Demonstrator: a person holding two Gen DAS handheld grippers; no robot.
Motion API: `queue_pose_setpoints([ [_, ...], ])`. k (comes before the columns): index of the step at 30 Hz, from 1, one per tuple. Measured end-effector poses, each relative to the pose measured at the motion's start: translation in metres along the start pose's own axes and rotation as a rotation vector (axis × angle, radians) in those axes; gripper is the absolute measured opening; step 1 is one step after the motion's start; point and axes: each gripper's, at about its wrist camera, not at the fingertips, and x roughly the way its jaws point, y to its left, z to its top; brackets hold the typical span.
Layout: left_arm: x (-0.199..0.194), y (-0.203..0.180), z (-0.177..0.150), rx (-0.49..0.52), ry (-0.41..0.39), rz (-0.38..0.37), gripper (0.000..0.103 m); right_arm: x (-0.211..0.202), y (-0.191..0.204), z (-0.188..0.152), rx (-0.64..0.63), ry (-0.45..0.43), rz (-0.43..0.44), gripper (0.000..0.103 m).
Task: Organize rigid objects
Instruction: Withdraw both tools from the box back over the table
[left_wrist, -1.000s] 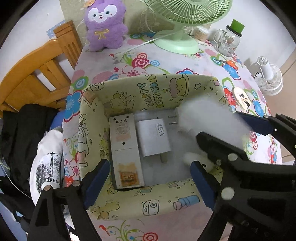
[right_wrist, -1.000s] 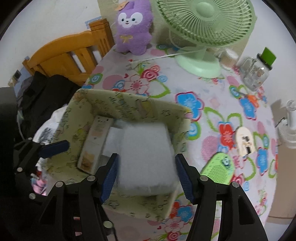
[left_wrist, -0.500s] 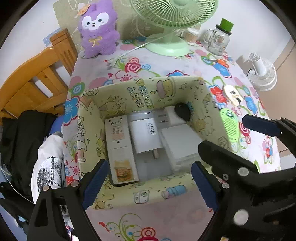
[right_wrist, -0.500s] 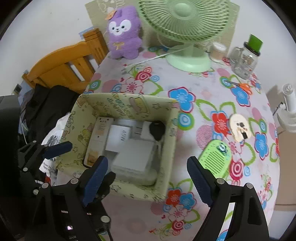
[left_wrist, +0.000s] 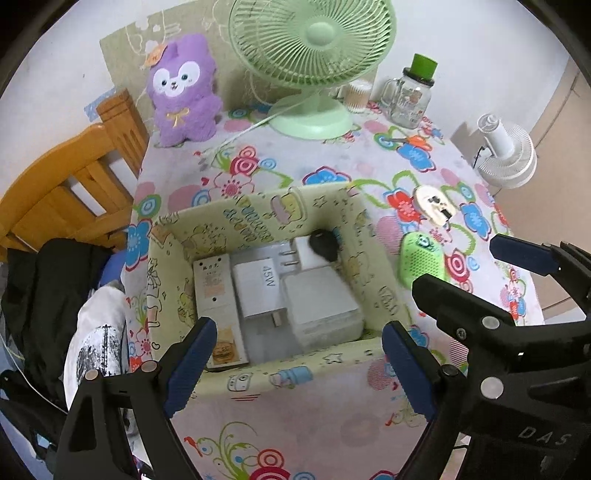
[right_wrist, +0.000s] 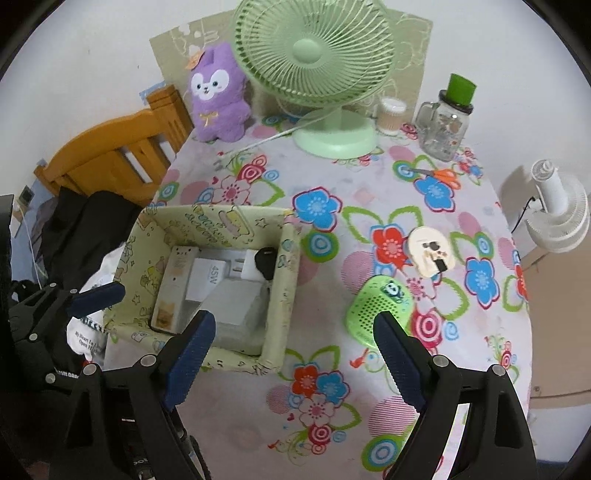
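A pale green cartoon-print storage box (left_wrist: 258, 360) (right_wrist: 273, 306) stands on the floral table. Inside it lie a long white power strip (left_wrist: 218, 302), a white 45W charger (left_wrist: 258, 286) (right_wrist: 205, 278), a clear white plastic case (left_wrist: 321, 306) (right_wrist: 236, 310) and a black plug (left_wrist: 324, 245) (right_wrist: 265, 260). On the table to the right lie a green perforated case (left_wrist: 421, 260) (right_wrist: 378, 306) and a cream round plug adapter (left_wrist: 432, 205) (right_wrist: 430, 251). My left gripper (left_wrist: 295, 363) is open and empty above the box's near wall. My right gripper (right_wrist: 291, 352) is open and empty over the box's right corner.
A green desk fan (right_wrist: 317, 62), a purple plush (right_wrist: 218, 94), a glass jar with green lid (right_wrist: 445, 118), a cotton-swab pot (right_wrist: 389, 116) and orange scissors (right_wrist: 441, 173) are at the back. A wooden chair (left_wrist: 70, 184) with dark clothes stands left, a white fan (right_wrist: 557, 210) right.
My right gripper has let go of the white plastic case into the box, opened and pulled up and back. Both views have risen away from the box.
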Motion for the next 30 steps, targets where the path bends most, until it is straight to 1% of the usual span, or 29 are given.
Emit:
queue_pose_setpoints([
  [15,-0.031,-0.039,0.012,0.024,-0.092,0.011,0.092,-0.039,-0.036,0.002,0.009,-0.065,-0.023,0.089],
  [21,-0.036,-0.055,0.016,0.024,-0.104,0.015,0.092,-0.051,-0.049,0.003,-0.015,-0.087,-0.043,0.089],
  [30,-0.040,-0.079,0.019,0.026,-0.115,0.024,0.092,-0.061,-0.073,-0.001,-0.013,-0.091,-0.041,0.089],
])
